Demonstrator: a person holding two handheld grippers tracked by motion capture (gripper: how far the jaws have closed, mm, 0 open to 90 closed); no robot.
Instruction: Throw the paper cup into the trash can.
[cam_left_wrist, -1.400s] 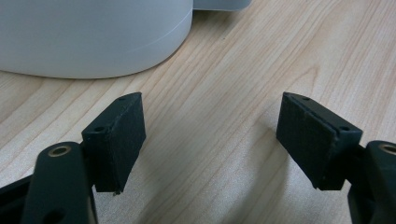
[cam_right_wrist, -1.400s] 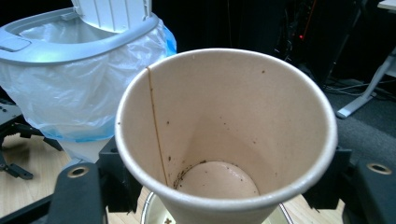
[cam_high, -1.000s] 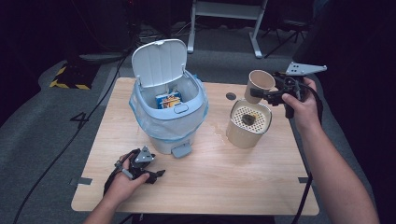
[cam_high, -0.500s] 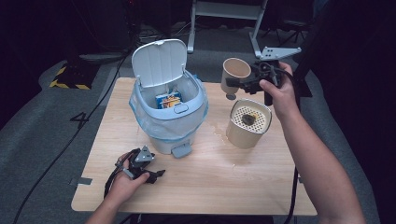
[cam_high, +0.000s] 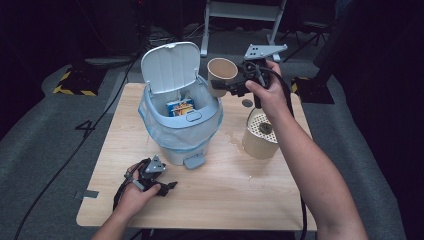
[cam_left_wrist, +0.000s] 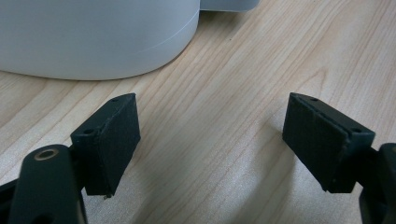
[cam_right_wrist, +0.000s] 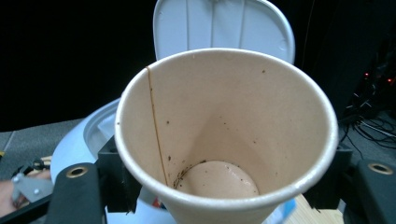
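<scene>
The right gripper (cam_high: 231, 87) is clamped on a paper cup (cam_high: 220, 74), its 2 black pads pressing the cup wall from either side. In the right gripper view the cup (cam_right_wrist: 226, 135) stands upright, with a little pale brown liquid and dark specks at the bottom. It hangs in the air just beside the bin (cam_high: 180, 127), near the rim on the side away from the raised lid (cam_high: 170, 66). The bin is lined with a clear bag, and a blue and orange carton (cam_high: 180, 106) lies inside.

The step in hand looks like carrying the used cup to the bin to throw it away. The next move calls for bringing the cup over the opening, clear of the lid, and then letting go, ideally low enough that the dregs don't splash.

The right hand (cam_high: 270, 92) is held high with the forearm stretched forward across the table (cam_high: 235, 200), passing over a beige strainer pot (cam_high: 260, 135).

The left gripper (cam_high: 150, 177) lies low on the table in front of the bin, jaws spread wide and just lately opening, with bare wood between them
</scene>
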